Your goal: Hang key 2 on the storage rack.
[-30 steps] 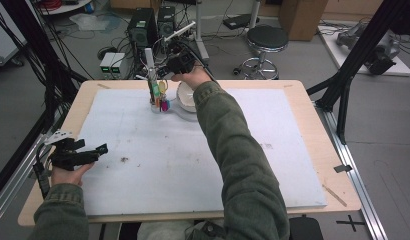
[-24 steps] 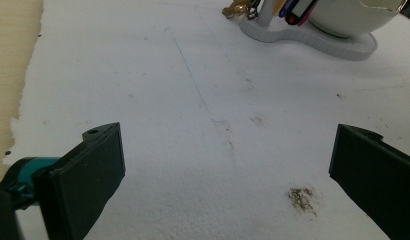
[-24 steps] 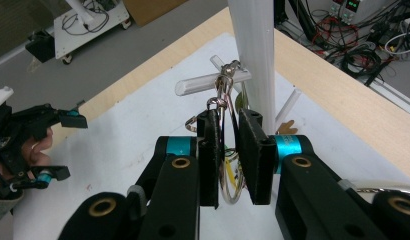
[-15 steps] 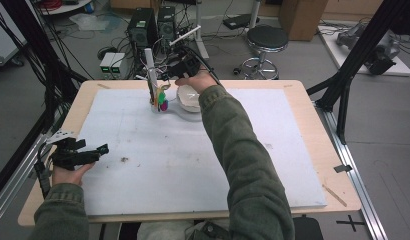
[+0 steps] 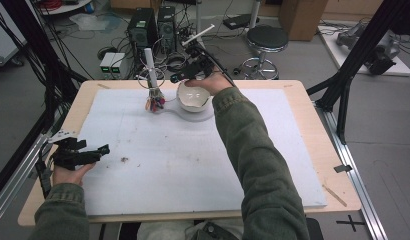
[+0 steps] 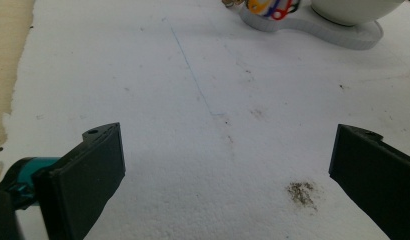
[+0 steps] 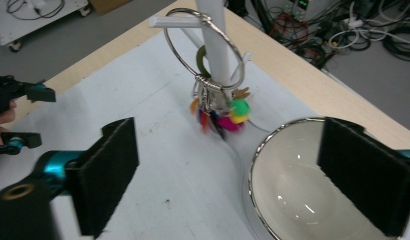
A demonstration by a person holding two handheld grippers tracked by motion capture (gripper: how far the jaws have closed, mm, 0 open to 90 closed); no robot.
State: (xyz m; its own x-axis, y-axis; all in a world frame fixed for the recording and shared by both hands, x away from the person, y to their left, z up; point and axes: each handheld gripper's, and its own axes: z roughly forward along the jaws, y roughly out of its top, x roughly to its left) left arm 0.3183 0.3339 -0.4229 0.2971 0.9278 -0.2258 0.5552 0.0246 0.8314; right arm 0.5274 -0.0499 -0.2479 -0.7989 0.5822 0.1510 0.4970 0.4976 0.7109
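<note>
A big metal key ring (image 7: 203,47) hangs on a peg of the white post (image 7: 215,35), with several coloured keys (image 7: 218,116) blurred below it. In the high view the post (image 5: 149,65) stands at the back of the table, the keys (image 5: 154,104) at its foot. A white bowl (image 5: 193,97) sits beside it on the same white base (image 5: 203,116). My right gripper (image 5: 185,75) hovers open over the bowl's far rim, its jaws (image 7: 233,175) wide apart and holding nothing. My left gripper (image 5: 100,150) rests open at the near left of the foam sheet, with nothing between its jaws (image 6: 228,170).
A white foam sheet (image 5: 183,160) covers most of the wooden table (image 5: 318,150) and carries a dark smudge (image 6: 303,192). Computers, cables and a stool (image 5: 265,40) stand on the floor behind the table. Black frame poles (image 5: 343,95) rise at both sides.
My right gripper has drawn back to the right, from beside the post to above the bowl. The keys now look blurred as if swinging. The left gripper has stayed put.
</note>
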